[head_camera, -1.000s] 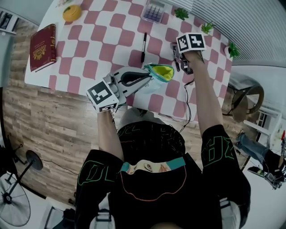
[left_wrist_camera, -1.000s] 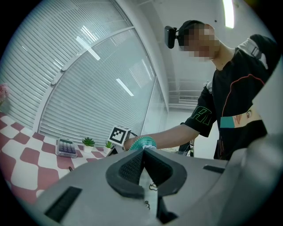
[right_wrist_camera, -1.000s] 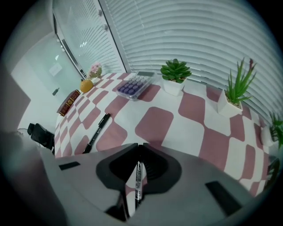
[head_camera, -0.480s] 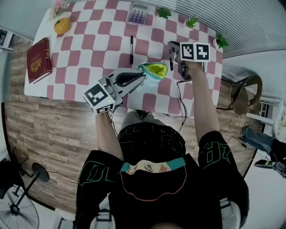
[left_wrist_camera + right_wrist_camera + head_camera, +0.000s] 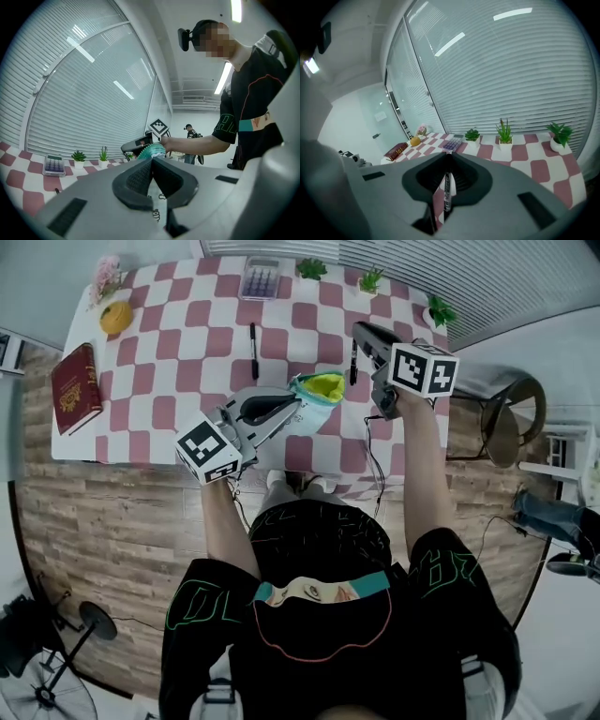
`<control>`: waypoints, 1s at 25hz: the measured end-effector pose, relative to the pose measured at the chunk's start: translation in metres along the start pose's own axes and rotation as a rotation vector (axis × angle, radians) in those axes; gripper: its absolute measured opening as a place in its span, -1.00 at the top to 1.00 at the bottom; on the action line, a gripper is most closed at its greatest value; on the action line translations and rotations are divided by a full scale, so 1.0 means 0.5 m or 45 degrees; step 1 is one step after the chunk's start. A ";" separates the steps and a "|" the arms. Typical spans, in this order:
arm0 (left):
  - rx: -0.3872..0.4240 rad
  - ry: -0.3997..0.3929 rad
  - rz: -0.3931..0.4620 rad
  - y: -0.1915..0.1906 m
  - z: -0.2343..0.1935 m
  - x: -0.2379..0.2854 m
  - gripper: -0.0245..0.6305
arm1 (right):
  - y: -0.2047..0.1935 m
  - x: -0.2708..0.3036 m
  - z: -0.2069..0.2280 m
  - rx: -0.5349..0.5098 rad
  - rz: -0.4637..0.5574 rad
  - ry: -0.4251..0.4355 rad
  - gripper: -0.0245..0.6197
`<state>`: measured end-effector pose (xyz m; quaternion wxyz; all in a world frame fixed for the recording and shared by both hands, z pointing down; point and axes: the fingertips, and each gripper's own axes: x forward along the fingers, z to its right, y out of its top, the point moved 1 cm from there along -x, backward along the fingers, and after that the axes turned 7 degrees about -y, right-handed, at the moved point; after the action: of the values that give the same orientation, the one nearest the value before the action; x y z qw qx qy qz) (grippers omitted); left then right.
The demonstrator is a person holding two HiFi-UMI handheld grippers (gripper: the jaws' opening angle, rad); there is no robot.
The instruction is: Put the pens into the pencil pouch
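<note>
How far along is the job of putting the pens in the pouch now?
Done: nothing clearly; no pen shows inside the open pouch. In hand: the left gripper holds the pouch, and the right gripper grips one black pen. Remaining: drop that pen in, then the second pen on the table.

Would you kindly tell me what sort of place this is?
Probably an office or lab: a wall of window blinds, ceiling strip lights, and a table with a calculator and book.

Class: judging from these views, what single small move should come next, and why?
Probably swing the right claw across so the pen points into the pouch: that claw grips the pen clear of the table, and the left claw pinches the pouch with its yellow-lined mouth open beside it.
</note>
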<state>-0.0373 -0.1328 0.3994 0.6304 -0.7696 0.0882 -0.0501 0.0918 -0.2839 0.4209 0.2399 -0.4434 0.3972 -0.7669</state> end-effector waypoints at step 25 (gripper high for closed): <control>0.034 -0.106 -0.136 -0.029 0.026 0.128 0.93 | 0.145 -0.291 -0.054 0.010 0.566 0.080 0.80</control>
<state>0.0290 -0.1304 0.4090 0.6401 -0.7662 0.0200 -0.0529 0.1410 -0.2097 0.2825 0.3925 -0.3199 0.4894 -0.7101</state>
